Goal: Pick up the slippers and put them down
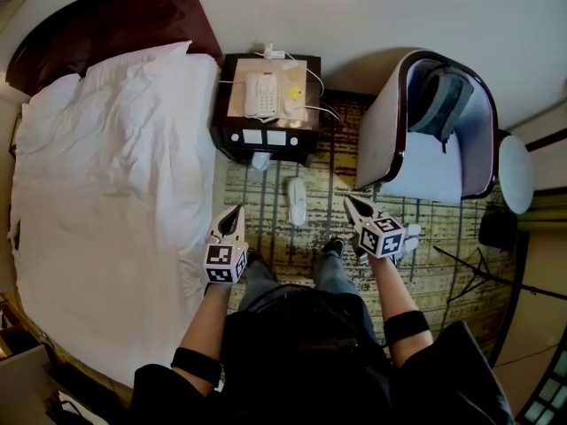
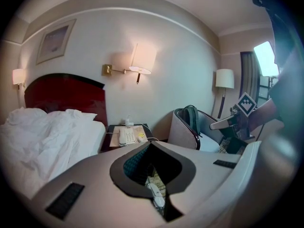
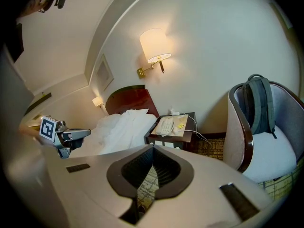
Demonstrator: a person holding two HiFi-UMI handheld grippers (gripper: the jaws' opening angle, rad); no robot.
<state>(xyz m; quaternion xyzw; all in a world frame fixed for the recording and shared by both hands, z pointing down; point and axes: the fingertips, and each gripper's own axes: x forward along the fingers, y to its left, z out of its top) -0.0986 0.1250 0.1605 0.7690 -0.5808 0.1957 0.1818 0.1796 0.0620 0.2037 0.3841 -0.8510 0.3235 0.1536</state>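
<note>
Head view first: I'm standing on the patterned carpet (image 1: 323,162) with a gripper in each hand. My left gripper (image 1: 236,212) is out at 11 o'clock and my right gripper (image 1: 351,204) at 1 o'clock, both off the floor. One white slipper (image 1: 297,201) lies flat on the carpet at 12 o'clock, between the two grippers and not touching either. Past it, also at 12, is the dark nightstand (image 1: 232,131) with a white phone (image 1: 261,94) on top. There's a smaller white shape (image 1: 260,159) at the nightstand's foot; can't tell if it's the other slipper. The bed (image 1: 115,193) fills everything around 9 o'clock, and the armchair (image 1: 390,131) with a grey backpack (image 1: 440,100) on it sits at 2 o'clock.

Left gripper view: my jaws are pressed together with nothing pinched. Through the slit under them, at 6 o'clock, I can see the slipper (image 2: 156,195) down on the carpet. My other gripper pokes in at 3 o'clock, and a lit wall lamp (image 2: 141,61) is at 12.

Right gripper view: same deal, jaws closed tight on nothing, just carpet showing through the slit at 6 o'clock. The nightstand is at 12, the armchair at 3, and my left gripper is at 9.
</note>
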